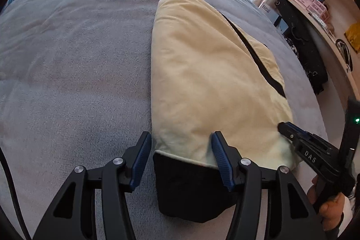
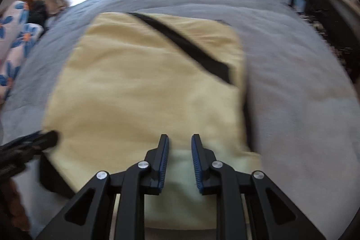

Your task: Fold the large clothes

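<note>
Grey fleece bedding (image 1: 74, 55) covers a wide bed that fills both wrist views, with bright curtained windows behind it and a wooden shelf unit (image 1: 319, 1) crowded with small boxes along one side. On the bedding lies the pale yellow padded garment with black trim (image 1: 202, 73), already doubled into a long, thick bundle; a black band (image 1: 254, 48) runs slantwise across its top, and a black lined part (image 1: 191, 186) pokes out at the near end.

Judging by that shape, the folding is well along, and both tools are working at the near edge. The next move probably calls for a sure grip on that edge at both corners, then a level carry toward the far end so the layers stay stacked.

The left gripper (image 1: 181, 143) stands half open, straddling the near corner where yellow meets black, its pads not yet pressing cloth. The right gripper (image 2: 180, 145) is nearly closed above the yellow near edge, a narrow gap showing between its pads and nothing pinched there.
</note>
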`<state>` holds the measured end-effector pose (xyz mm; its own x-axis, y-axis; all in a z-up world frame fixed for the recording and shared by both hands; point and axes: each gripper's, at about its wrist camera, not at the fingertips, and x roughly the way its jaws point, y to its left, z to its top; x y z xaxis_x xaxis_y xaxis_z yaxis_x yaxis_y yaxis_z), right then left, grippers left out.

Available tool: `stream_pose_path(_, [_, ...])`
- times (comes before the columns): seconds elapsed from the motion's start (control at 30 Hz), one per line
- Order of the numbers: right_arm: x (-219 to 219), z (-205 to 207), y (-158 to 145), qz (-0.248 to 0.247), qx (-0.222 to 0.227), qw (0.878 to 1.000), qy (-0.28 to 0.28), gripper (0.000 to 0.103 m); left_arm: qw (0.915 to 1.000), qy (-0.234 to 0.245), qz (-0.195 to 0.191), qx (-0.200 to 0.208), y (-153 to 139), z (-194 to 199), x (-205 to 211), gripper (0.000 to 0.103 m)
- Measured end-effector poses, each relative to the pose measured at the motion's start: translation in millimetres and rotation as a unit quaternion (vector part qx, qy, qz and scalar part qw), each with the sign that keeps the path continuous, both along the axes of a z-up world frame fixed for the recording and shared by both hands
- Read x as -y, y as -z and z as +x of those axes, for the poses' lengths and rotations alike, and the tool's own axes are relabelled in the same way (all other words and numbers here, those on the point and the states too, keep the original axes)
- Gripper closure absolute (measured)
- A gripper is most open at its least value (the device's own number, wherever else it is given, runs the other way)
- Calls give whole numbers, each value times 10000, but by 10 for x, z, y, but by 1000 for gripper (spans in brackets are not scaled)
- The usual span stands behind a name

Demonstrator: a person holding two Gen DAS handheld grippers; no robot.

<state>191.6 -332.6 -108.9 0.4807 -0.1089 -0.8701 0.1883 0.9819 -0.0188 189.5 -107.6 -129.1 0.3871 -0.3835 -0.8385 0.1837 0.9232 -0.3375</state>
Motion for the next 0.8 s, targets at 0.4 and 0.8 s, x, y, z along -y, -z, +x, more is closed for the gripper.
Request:
stream_pose_path(0.4, [475, -164, -53, 672, -92, 9959, 600, 79, 9996, -101, 251, 61, -61, -41, 57, 41])
stream_pose_path(0.8, [314, -348, -615, 1517, 170, 9876, 362, 45, 9968, -240, 752, 123, -519, -205, -82, 28])
